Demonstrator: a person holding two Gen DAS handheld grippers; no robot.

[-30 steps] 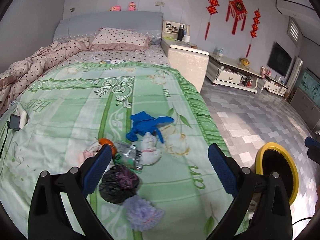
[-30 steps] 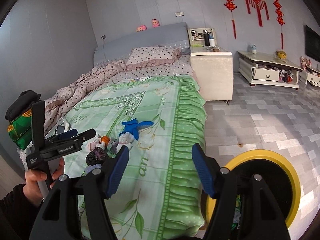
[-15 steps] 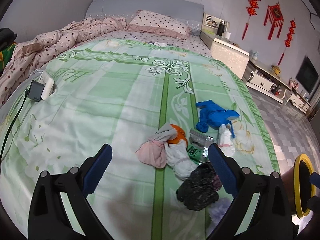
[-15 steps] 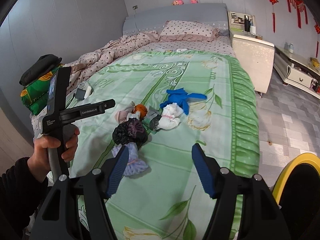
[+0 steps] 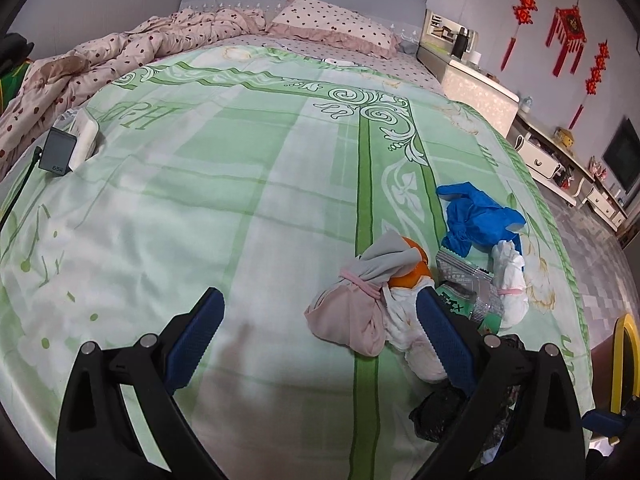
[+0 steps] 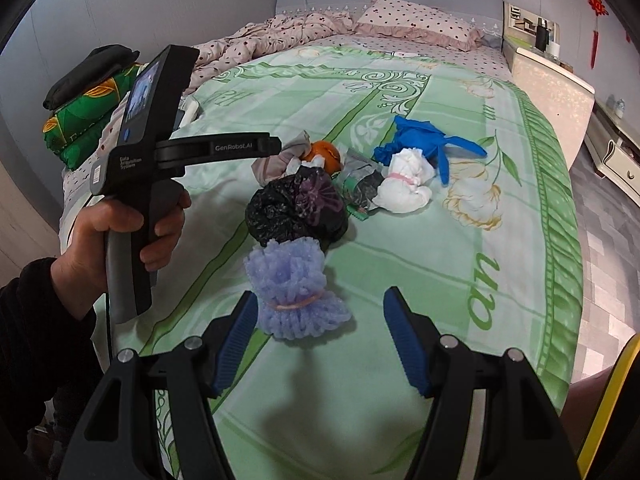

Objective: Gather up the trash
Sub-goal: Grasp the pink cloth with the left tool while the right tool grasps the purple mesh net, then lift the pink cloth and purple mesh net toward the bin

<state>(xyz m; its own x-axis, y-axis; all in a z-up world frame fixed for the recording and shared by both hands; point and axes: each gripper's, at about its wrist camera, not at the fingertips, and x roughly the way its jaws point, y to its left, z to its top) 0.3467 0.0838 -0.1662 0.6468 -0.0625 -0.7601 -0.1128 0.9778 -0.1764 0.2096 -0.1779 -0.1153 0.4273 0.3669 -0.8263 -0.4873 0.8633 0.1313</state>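
Bed [image 5: 200, 184] fills both views, spread with a green-and-white floral cover; polka-dot pillow [image 5: 332, 20] and rumpled pink quilt [image 5: 132, 52] lie at the headboard end.

Yellow-rimmed bin [image 6: 612, 404] stands off the bed's right edge, beside its foot corner, only partly in view.

My left gripper [image 5: 320, 336] hangs over the cover near the foot edge, fingers spread wide and empty; the right fingertip [image 5: 436, 316] sits in front of the trash pile, and I cannot tell whether it touches. From the right wrist camera I see a hand [image 6: 120, 236] in a dark sleeve holding its handle.

My right gripper [image 6: 320, 336] is also spread wide, holding nothing, the lilac mesh bundle [image 6: 292, 288] lying just ahead between its tips.

Trash sits clustered toward the right edge of the cover, nearer the foot than the head. In order of bulk:
- black bag [image 6: 296, 208], just beyond the lilac bundle
- pink-grey tied cloth [image 5: 352, 308]
- blue glove [image 5: 476, 220], farthest toward the headboard
- white tied wad [image 6: 404, 184]
- foil wrapper [image 5: 468, 284]
- orange [image 6: 326, 152]

Dark charger block [image 5: 58, 156] lies by the left edge.
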